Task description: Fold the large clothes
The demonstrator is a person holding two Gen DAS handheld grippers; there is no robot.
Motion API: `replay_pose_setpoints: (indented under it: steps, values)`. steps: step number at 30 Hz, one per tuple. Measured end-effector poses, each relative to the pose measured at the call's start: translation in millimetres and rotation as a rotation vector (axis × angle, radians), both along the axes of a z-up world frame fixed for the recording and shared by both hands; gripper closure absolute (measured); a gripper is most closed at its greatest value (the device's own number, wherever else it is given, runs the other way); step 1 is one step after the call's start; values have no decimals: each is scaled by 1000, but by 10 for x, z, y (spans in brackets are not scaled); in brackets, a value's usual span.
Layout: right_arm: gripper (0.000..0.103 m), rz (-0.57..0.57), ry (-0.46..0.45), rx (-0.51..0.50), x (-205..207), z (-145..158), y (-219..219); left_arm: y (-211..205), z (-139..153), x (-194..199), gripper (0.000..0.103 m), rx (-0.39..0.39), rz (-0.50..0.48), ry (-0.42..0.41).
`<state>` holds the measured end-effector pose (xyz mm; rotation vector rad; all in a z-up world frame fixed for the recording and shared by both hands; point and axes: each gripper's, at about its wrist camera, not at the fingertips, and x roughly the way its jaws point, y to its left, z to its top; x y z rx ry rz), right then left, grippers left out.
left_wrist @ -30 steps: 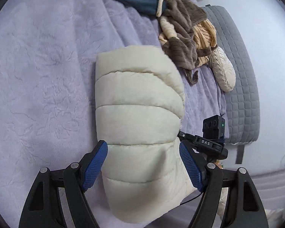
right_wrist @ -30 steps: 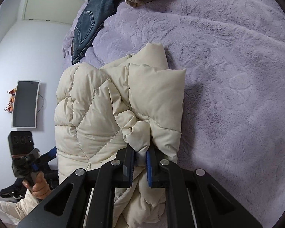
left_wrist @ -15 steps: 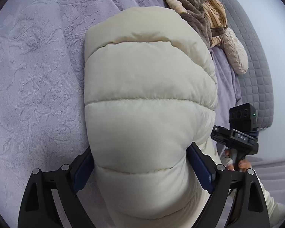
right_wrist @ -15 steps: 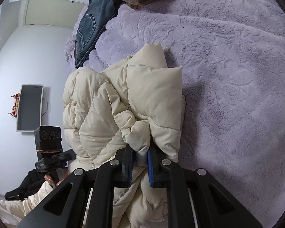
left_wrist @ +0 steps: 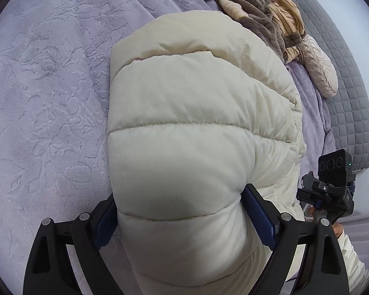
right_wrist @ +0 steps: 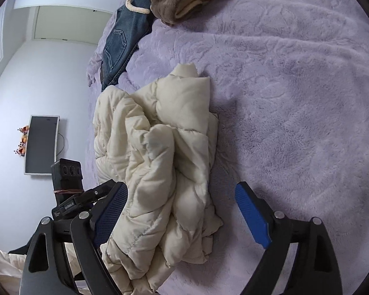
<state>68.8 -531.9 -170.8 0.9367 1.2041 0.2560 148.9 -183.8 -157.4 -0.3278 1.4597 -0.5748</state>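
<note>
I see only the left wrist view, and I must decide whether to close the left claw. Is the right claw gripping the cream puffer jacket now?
Observer: No. The right claw is open. The cream puffer jacket lies crumpled between its fingers, not pinched.
Operator: Do both fingers touch the jacket?
Observer: Only one seems to. The finger on the picture's left lies against it, and the other stands apart over the purple blanket.
Operator: What is beyond the bed on that side?
Observer: A dark screen on the white wall.
</note>
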Motion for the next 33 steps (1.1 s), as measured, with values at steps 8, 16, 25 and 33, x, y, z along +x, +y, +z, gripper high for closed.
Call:
replay_pose_setpoints:
  steps: [8, 16, 25, 33]
  values:
    - [1, 67, -1, 141, 281, -354, 270, -14, -33, 19, 9, -4, 1, 3]
    - [4, 91, 49, 116, 496, -455, 547, -107, 32, -21, 9, 61, 9, -35]
    - [46, 15, 63, 158, 346, -335, 646, -133, 236, -96, 19, 93, -23, -93]
    - [46, 41, 43, 139, 328, -23, 980, 165, 559, -114, 19, 98, 11, -142]
